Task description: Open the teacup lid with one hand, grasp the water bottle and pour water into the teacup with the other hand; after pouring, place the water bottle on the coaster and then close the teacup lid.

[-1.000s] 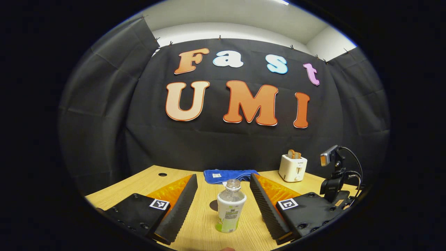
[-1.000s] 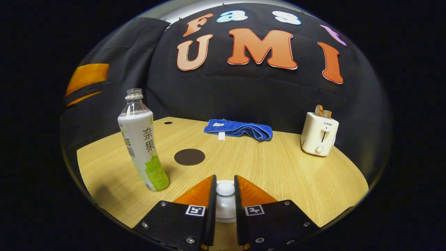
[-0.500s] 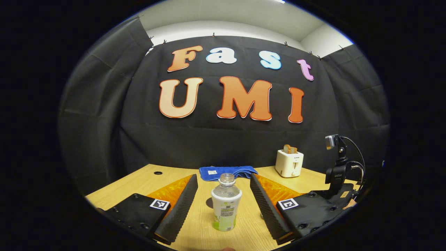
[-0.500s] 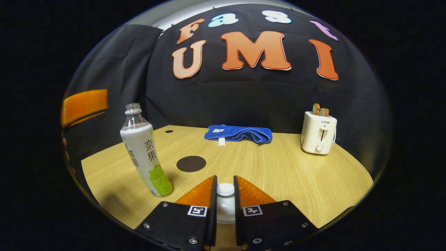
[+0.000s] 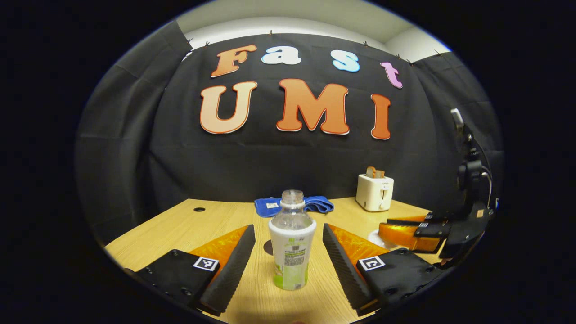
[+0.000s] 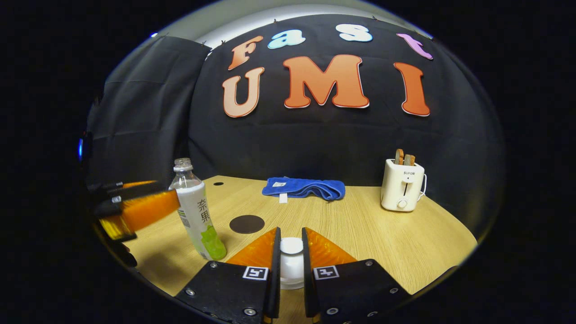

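The teacup lid is sitting on its cup at the near edge of the surface, and my right claw is clenching on its white knob, so I judge I am working the lid-opening step. The water bottle is standing upright and uncapped between the spread fingers of my left claw, not yet touching; next I am needing to lift the lid clear and close on the bottle, with the coaster waiting just behind it

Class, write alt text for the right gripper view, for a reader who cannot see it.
The right gripper is closed on the knob of a white teacup lid on a wooden table. To its left an uncapped water bottle stands upright, the left gripper's orange fingers reaching beside it, near a dark round coaster. Behind lie a blue towel and a white toaster.
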`<action>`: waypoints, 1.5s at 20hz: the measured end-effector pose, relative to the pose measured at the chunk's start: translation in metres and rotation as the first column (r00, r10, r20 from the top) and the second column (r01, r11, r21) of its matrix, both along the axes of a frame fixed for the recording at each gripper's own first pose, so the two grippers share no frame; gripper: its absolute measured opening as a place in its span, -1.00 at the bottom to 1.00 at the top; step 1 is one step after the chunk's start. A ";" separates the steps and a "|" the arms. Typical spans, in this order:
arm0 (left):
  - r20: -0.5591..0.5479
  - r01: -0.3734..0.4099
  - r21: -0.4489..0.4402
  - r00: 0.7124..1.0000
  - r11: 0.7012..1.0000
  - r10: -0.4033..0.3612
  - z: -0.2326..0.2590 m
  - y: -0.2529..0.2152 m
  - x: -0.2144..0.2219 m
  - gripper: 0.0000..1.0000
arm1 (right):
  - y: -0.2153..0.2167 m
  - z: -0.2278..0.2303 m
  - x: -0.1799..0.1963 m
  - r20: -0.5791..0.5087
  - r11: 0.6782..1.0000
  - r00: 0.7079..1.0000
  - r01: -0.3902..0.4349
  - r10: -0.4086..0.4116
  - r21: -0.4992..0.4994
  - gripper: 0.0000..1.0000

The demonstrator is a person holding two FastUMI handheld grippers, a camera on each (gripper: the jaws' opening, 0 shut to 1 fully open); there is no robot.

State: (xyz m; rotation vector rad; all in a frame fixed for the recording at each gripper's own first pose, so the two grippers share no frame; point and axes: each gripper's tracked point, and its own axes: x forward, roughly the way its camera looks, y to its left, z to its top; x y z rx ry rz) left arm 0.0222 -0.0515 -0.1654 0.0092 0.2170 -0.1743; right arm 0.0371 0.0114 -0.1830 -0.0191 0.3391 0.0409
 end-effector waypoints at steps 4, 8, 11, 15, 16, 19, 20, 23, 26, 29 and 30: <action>-0.045 0.007 -0.020 0.999 1.000 -0.008 -0.023 -0.002 0.007 0.94 | -0.002 0.014 -0.003 0.037 1.000 0.999 0.007 -0.006 -0.019 -0.55; -0.047 0.026 -0.020 0.999 0.999 -0.027 -0.038 -0.003 0.011 0.94 | -0.002 0.025 -0.006 0.055 1.000 0.998 0.007 -0.006 -0.013 -0.55; -0.050 0.048 0.009 0.998 0.999 -0.047 -0.050 -0.005 0.015 0.94 | -0.003 0.027 -0.006 0.059 1.000 0.998 0.007 -0.007 -0.007 -0.55; -0.078 0.046 0.007 0.996 0.999 -0.045 -0.067 -0.002 0.018 0.94 | -0.003 0.026 -0.006 0.056 1.000 0.998 0.008 -0.008 -0.006 -0.55; -0.081 0.044 0.006 0.996 0.999 -0.044 -0.070 -0.002 0.020 0.94 | -0.003 0.027 -0.006 0.054 1.000 0.999 0.006 -0.005 -0.006 -0.55; -0.088 0.043 -0.019 0.995 0.999 -0.045 -0.073 0.001 0.018 0.67 | -0.004 0.026 -0.006 0.052 1.000 0.999 0.008 -0.008 -0.002 -0.55; -0.077 0.043 -0.023 0.996 0.999 -0.045 -0.072 0.001 0.018 0.69 | -0.004 0.026 -0.006 0.053 1.000 0.999 0.011 -0.010 0.000 -0.55; -0.061 0.054 -0.010 0.997 0.998 -0.055 -0.072 0.002 0.016 0.38 | -0.004 0.025 -0.005 0.052 1.000 0.999 0.007 -0.007 0.004 -0.55; -0.052 0.057 -0.015 0.997 0.998 -0.058 -0.072 0.002 0.018 0.31 | -0.005 0.024 -0.006 0.052 1.000 0.999 0.009 -0.009 0.000 -0.55; -0.052 0.064 0.002 0.997 0.998 -0.064 -0.071 0.000 0.020 0.33 | -0.006 0.026 -0.006 0.057 1.000 0.998 0.013 -0.013 -0.004 -0.55; -0.054 0.064 0.019 0.997 0.998 -0.063 -0.072 0.001 0.021 0.33 | -0.007 0.027 -0.006 0.059 1.000 0.998 0.017 -0.016 -0.005 -0.55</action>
